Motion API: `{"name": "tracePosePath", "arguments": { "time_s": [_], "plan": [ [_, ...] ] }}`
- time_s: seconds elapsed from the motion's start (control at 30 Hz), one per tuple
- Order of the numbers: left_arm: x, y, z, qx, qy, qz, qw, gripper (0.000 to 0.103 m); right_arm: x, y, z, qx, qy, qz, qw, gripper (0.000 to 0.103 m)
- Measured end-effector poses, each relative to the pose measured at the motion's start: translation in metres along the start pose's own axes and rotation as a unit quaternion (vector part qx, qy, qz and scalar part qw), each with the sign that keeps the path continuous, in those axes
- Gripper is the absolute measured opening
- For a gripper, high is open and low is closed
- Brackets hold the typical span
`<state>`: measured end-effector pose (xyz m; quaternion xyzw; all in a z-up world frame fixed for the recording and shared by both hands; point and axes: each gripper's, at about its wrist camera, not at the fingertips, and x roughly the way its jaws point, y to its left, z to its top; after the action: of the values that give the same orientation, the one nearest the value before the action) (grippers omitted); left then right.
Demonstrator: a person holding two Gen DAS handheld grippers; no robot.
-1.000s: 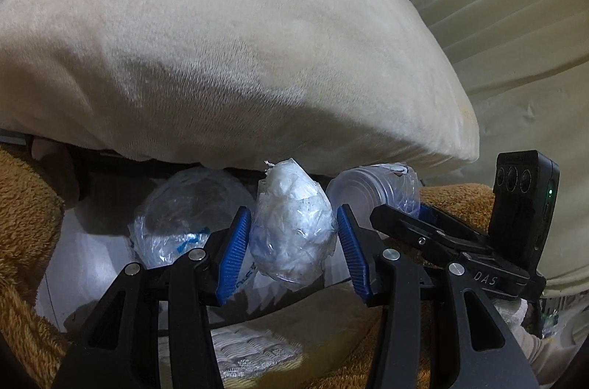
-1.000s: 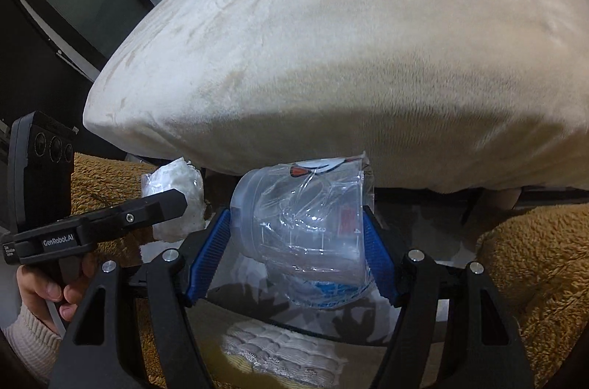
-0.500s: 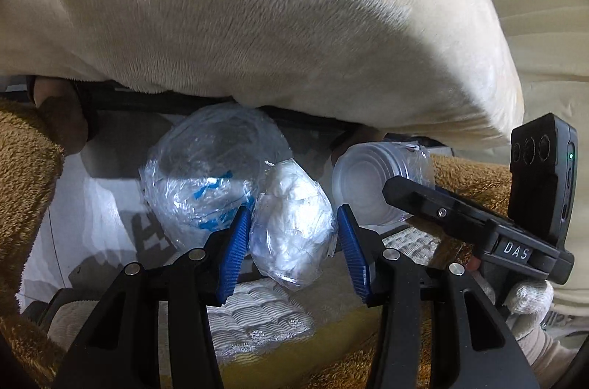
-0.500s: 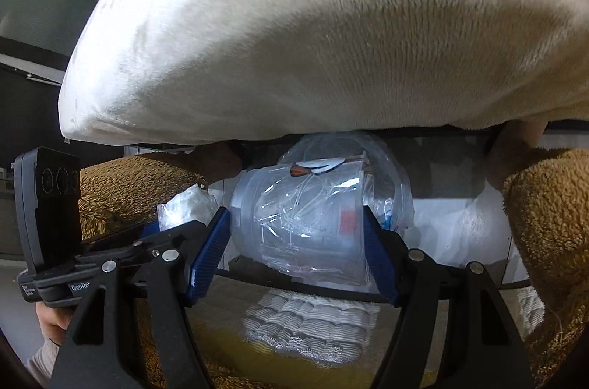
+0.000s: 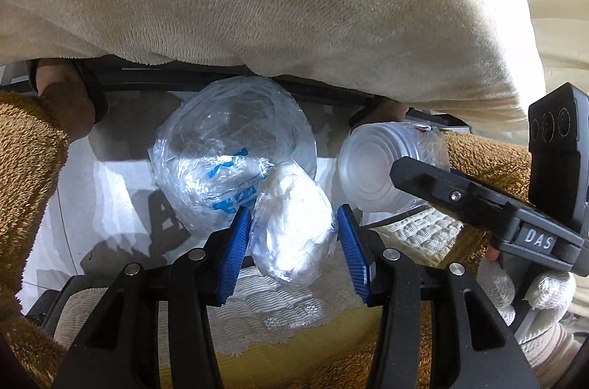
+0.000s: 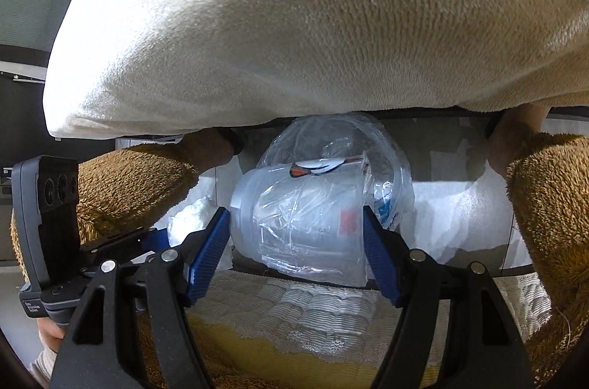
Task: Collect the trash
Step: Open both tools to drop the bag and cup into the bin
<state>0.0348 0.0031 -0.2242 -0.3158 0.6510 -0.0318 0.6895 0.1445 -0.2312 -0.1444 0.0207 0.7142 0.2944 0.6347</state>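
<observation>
Trash bag (image 5: pixel 228 161) now sits just below. The left gripper (image 5: pixel 292 238) clamps a wrapped wad (image 5: pixel 294 234) and the right gripper (image 6: pixel 296 238) squeezes a plastic cup (image 6: pixel 294 219), both lowered from a second ago, ready to drop.

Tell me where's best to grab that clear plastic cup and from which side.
Grip the clear plastic cup across its ribbed side wall, coming from above. It lies sideways, so its round wall faces both pads; the right gripper holds it this way, jaws spanning the wall.

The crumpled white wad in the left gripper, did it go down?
Yes. The white wad sank from level with the cream blanket's edge to over the bag-lined bin.
</observation>
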Motion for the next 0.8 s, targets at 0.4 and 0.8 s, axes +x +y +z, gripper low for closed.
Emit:
{"name": "tracePosePath", "arguments": {
  "time_s": [0.4, 0.8],
  "plan": [
    [-0.006, 0.001, 0.002, -0.006, -0.012, 0.004, 0.9999, 0.060, -0.005, -0.002, 0.003, 0.005, -0.008, 0.010, 1.000, 0.080],
    [-0.034, -0.010, 0.000, 0.029, -0.073, -0.014, 0.9968, 0.060, -0.032, 0.007, -0.010, -0.039, -0.064, 0.003, 0.997, 0.080]
  ]
}}
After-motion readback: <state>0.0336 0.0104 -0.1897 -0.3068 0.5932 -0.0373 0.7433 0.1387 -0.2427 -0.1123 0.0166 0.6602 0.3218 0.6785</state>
